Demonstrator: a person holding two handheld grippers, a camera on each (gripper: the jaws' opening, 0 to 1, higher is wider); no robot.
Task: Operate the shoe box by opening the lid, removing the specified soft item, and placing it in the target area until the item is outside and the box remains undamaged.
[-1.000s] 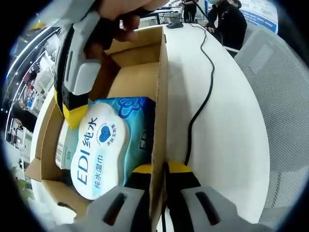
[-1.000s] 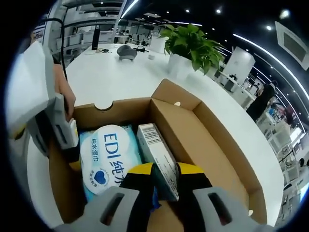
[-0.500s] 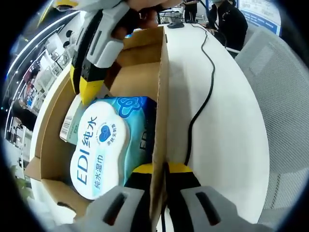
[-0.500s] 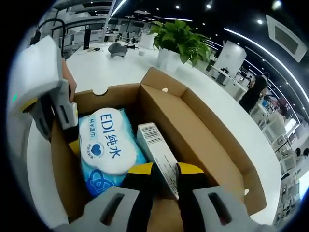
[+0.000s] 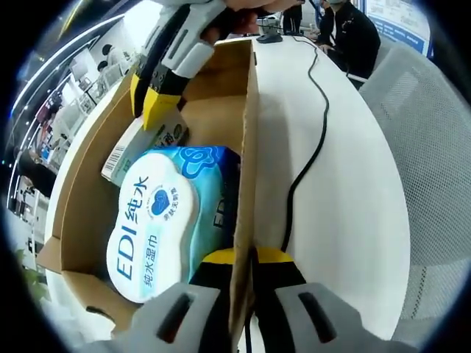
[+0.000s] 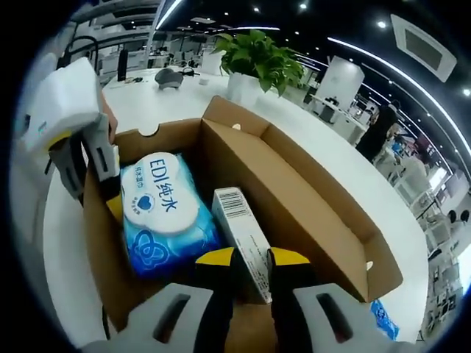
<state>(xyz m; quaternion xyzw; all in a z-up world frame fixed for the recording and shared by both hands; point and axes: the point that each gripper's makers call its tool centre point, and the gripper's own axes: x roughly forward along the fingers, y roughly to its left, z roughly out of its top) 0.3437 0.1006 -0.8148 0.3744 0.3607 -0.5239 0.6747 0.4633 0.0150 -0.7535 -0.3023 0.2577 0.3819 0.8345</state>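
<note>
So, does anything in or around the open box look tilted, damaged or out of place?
The small carton is tilted, one end raised in the right gripper, beside the flat pack of wet wipes. The left gripper pinches the box wall. I see no tear or spill.

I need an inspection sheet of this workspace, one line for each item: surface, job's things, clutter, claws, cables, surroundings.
Surface: white table, bare beside the box.
Job's things: cardboard shoe box open, walls look intact; blue wet wipes pack lies inside; small barcoded carton lifted at one end.
Clutter: blue packet on the table outside the box, too small to identify.
Claws: left claw shut on the box's side wall; right claw shut on the small barcoded carton.
Cables: black cable runs across the table beside the box.
Surroundings: open office, potted plant, mesh chair, a person at the table's far end.
</note>
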